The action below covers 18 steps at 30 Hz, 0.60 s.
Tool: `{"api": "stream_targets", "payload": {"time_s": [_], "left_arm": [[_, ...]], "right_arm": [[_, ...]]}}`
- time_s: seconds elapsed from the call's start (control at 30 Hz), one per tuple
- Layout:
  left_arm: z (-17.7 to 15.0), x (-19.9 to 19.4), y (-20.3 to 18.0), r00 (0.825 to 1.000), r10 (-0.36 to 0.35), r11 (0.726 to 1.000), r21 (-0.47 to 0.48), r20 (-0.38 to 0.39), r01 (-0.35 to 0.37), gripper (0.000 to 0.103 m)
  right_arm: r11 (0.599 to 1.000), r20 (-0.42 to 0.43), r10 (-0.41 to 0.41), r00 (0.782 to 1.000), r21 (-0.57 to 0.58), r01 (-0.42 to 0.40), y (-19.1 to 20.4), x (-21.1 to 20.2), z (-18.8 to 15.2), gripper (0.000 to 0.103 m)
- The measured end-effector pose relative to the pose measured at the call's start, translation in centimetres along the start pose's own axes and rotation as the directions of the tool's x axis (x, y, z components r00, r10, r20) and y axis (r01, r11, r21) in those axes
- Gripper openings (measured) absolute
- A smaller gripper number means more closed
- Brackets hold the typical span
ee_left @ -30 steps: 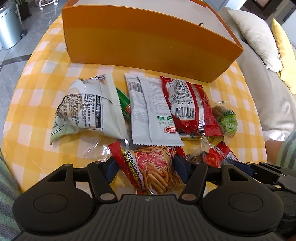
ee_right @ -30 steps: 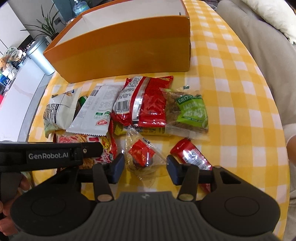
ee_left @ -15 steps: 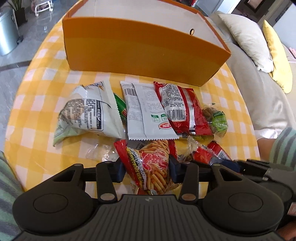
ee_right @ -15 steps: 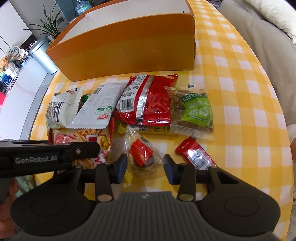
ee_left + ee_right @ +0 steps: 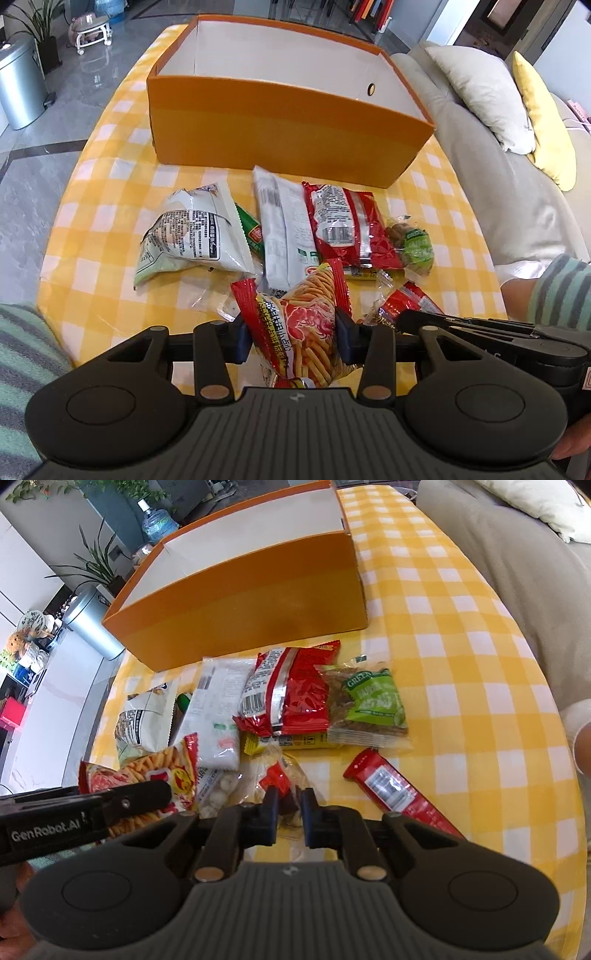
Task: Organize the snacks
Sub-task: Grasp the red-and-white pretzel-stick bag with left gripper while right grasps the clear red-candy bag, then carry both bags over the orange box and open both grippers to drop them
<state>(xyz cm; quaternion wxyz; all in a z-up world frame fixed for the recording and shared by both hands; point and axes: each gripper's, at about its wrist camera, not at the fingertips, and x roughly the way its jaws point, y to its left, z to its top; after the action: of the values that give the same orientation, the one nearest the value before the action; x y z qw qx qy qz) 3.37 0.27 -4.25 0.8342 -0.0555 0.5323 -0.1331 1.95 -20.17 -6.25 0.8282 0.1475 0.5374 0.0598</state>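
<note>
Closing, the left gripper (image 5: 291, 338) pinched the red fries bag (image 5: 301, 325). The right gripper (image 5: 288, 818) clamped a clear wrapped snack (image 5: 280, 786) — both near the orange box (image 5: 280, 122).

A yellow-checked tablecloth (image 5: 110, 206) covers the table, with a grey sofa (image 5: 491, 177) bearing a cream cushion (image 5: 476, 92) and a yellow cushion (image 5: 543, 122) beside it, a metal bin (image 5: 18, 85) and a potted plant (image 5: 96, 565) beyond

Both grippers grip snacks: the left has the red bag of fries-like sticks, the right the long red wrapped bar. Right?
Not quite. In the right wrist view the right gripper pinches the small clear packet with a red label; the long red wrapped bar lies untouched on the yellow checked tablecloth.
</note>
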Motion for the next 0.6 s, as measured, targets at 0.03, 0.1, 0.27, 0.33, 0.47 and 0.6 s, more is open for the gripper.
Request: {"api": "stream_targets", "payload": {"time_s": [0.03,0.1,0.27,0.33,0.47,0.6], "left_arm": [[0.0,-0.2,-0.2,1.0,-0.004,1.0,0.005,0.005,0.004,0.048],[-0.2,-0.8,-0.5,1.0,-0.01,1.0,0.017,0.018,0.01,0.048],[0.0,-2.3,-0.6,0.998,-0.006,1.0,0.025,0.062,0.005,0.048],[0.3,-2.9,-0.7,0.997,-0.004,0.999,0.032,0.079,0.001,0.048],[1.3,-4.1,-0.7,0.993,0.008,0.999,0.041,0.118,-0.013,0.048],[2.7,-5.4,-0.5,0.985,0.021,0.999,0.045,0.17,-0.029,0.048]], "right_arm": [[1.0,0.005,0.001,1.0,-0.004,-0.001,0.1,-0.2,0.0,0.008],[1.0,0.028,-0.01,1.0,-0.028,0.011,0.4,-0.8,-0.2,0.005],[0.996,0.105,-0.031,0.994,-0.085,0.04,1.2,-2.9,-0.3,0.005],[0.995,0.127,-0.025,0.992,-0.089,0.036,1.3,-3.6,-0.1,0.005],[0.993,0.192,-0.01,0.981,-0.116,0.033,2.1,-5.5,0.3,0.005],[0.984,0.252,0.008,0.968,-0.173,0.037,3.4,-7.4,1.0,0.005]]}}
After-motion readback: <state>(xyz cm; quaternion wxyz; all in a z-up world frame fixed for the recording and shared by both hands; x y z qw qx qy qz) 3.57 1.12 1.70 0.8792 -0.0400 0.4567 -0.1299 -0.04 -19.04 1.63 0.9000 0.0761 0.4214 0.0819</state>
